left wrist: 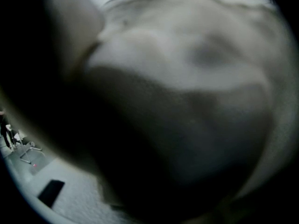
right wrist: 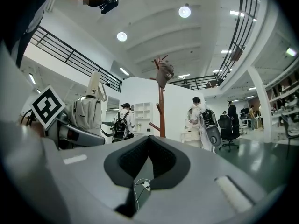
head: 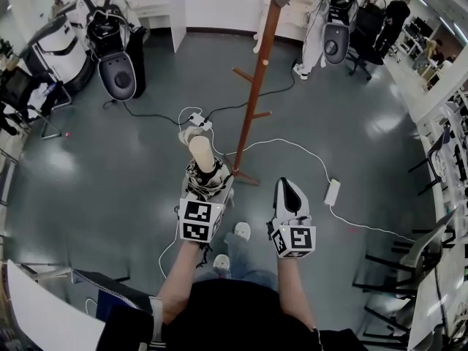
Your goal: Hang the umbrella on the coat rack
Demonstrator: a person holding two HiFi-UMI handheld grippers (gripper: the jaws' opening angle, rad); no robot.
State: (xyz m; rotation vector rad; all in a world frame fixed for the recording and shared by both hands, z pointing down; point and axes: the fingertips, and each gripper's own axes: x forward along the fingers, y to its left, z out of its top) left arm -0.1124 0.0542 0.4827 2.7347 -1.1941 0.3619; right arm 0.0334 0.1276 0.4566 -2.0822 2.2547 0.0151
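A folded beige umbrella (head: 201, 153) stands upright in my left gripper (head: 207, 181), handle end up, and the jaws are shut on its bundled fabric. In the left gripper view the umbrella (left wrist: 177, 78) fills the picture as a dark blur and hides the jaws. The red-brown wooden coat rack (head: 255, 97) stands on the floor just beyond both grippers. My right gripper (head: 287, 187) is shut and holds nothing, level with the left one and to its right. In the right gripper view the right gripper (right wrist: 148, 138) points at the coat rack (right wrist: 161, 104), which has a cap (right wrist: 164, 73) on top. The umbrella (right wrist: 88, 111) shows at the left.
A white cable with a power strip (head: 332, 191) runs across the grey floor by the rack's base, and another strip (head: 196, 118) lies behind it. Machines on stands (head: 117, 75) and people are at the back. Office chairs (head: 431, 240) and desks line the right.
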